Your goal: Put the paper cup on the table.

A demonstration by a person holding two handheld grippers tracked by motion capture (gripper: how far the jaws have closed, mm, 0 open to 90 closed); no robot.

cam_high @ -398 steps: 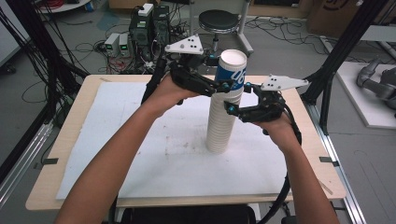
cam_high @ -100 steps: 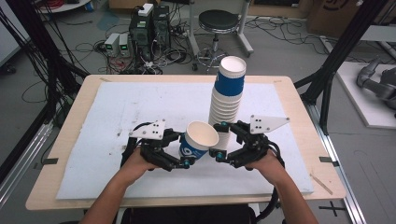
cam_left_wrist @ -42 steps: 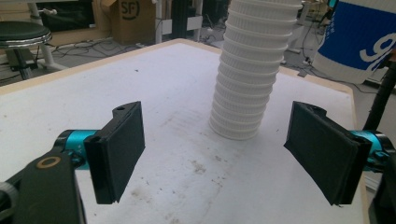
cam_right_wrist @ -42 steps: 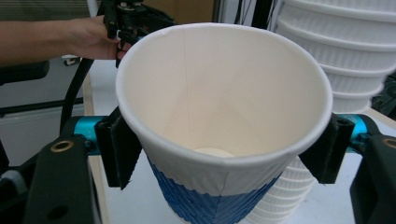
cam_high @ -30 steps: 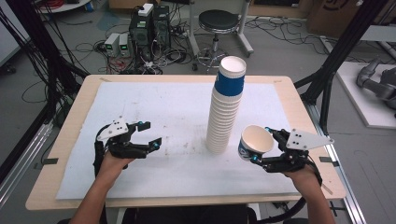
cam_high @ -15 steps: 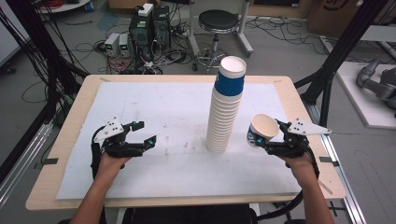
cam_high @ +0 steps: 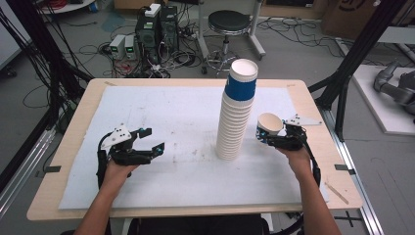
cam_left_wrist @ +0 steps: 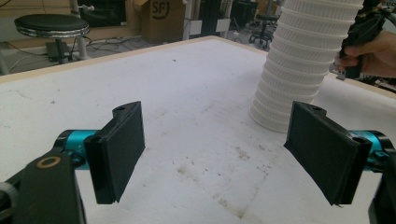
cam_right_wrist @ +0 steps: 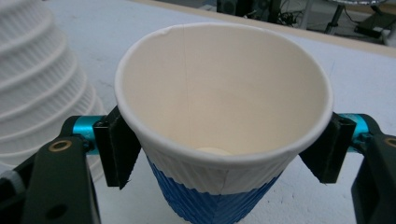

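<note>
High view, read from left to right: the left gripper [cam_high: 149, 142] rests low over the white mat [cam_high: 161, 107] near the left front of the table [cam_high: 68, 122], jaws spread wide with nothing between them; the left gripper view confirms the gap, bare mat showing between the two black pads [cam_left_wrist: 122, 151]. Since half a second ago it has barely shifted. At centre stands the tall stack of paper cups [cam_high: 237, 115], white ribbed cups nested with a blue-sleeved one on top, unmoved. On the right, the right gripper [cam_high: 268, 138] is clamped on a single blue paper cup [cam_high: 269, 125], held just beside the stack's lower half, mouth up. Compared with a second ago, this cup has travelled inward from the mat's right edge and upward toward the stack, and has turned from tilted to nearly upright. That suggests, as a judgement, that it is being brought back for placing onto or beside the stack, with the empty left gripper standing by.

Hard to make out: the right gripper view cuts off the cup's base [cam_right_wrist: 219, 200], so whether it clears the mat is unclear. The stack's top is cropped in both gripper views.
</note>
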